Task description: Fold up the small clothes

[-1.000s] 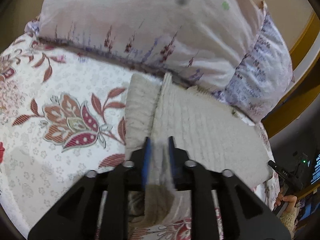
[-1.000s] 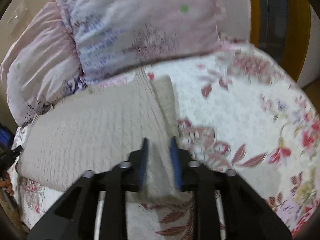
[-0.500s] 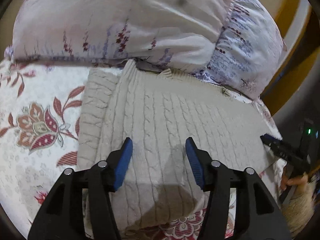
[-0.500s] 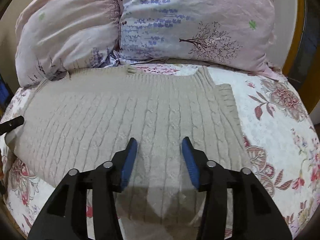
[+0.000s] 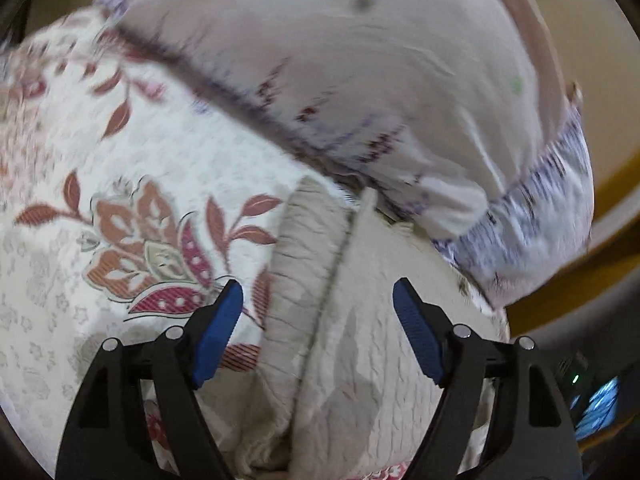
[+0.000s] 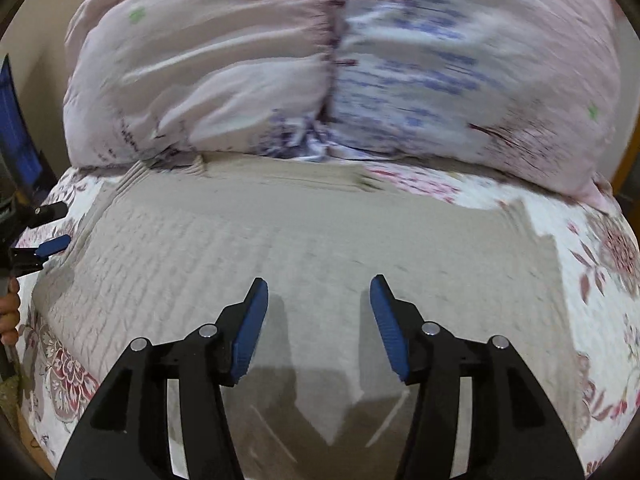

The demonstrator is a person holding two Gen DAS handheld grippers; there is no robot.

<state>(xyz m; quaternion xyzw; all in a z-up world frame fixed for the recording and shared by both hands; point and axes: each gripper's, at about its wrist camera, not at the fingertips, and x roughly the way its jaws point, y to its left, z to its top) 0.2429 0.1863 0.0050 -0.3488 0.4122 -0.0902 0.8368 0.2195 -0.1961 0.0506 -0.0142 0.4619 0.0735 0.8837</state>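
Bed (image 6: 592, 280) with floral cover; two pillows (image 6: 280, 60) at its head; beige knit sweater (image 6: 320, 232) flat on bed, upper edge against pillows, sleeve folded over at one side; left gripper (image 5: 318, 292) jaws just opened wide, nothing gripped; right gripper (image 6: 318, 284) jaws just opened above sweater, nothing between pads
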